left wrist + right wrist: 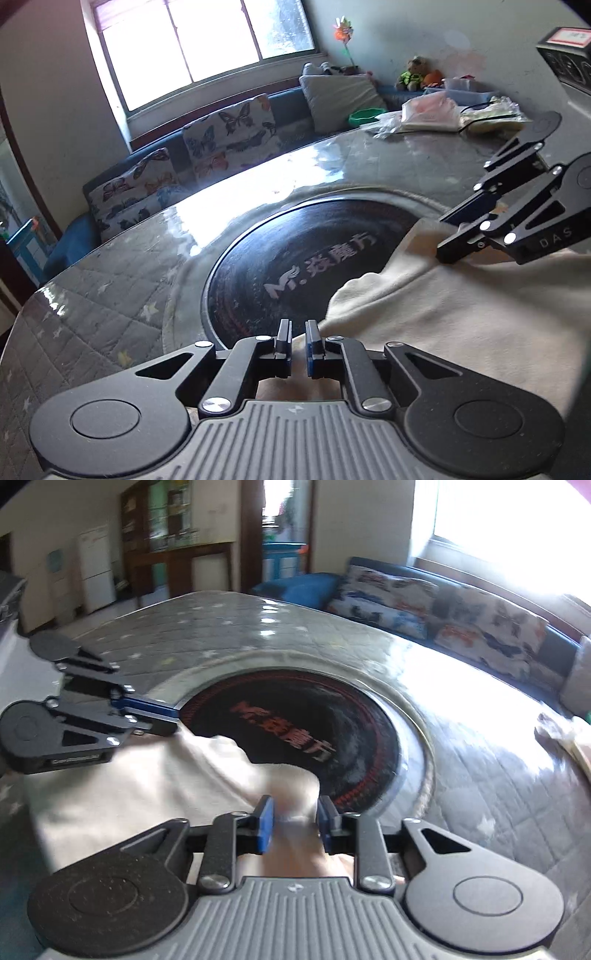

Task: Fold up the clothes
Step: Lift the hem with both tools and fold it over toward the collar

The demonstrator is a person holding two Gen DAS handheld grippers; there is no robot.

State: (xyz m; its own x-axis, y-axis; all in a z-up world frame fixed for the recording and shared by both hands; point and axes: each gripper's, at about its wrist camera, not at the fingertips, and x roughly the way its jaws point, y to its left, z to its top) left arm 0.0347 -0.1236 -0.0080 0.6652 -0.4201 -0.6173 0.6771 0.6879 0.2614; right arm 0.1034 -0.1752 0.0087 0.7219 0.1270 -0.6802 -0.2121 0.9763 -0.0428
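We read a pale logo on the round black disc [295, 273] set into the middle of the table [122, 295]: "Mr." followed by 3 Chinese characters, white in the left wrist view, reddish and smeared in the right wrist view. On the right gripper [448, 238], seen from the left camera, we make out the letters "DAS" on its black body. A red-bordered label sits on a dark box [567, 38] at the far right corner, too small for us to read.

The cream garment [461, 317] lies on the near side of the table, its rounded edge lapping over the rim of the black disc.

Our left gripper [298, 349] is above the garment's near edge, the fingers close together with a narrow slit between the blue pads; we cannot tell whether cloth is pinched there. Our right gripper, in its own view [295, 825], has its fingers set wider, with a blurred fold of the cream cloth between them, and we cannot tell whether they grip it. The 2 grippers are near each other over the same garment.

A sofa [88, 225] with butterfly cushions [229, 129] runs along the table's far edge under the window [207, 37].
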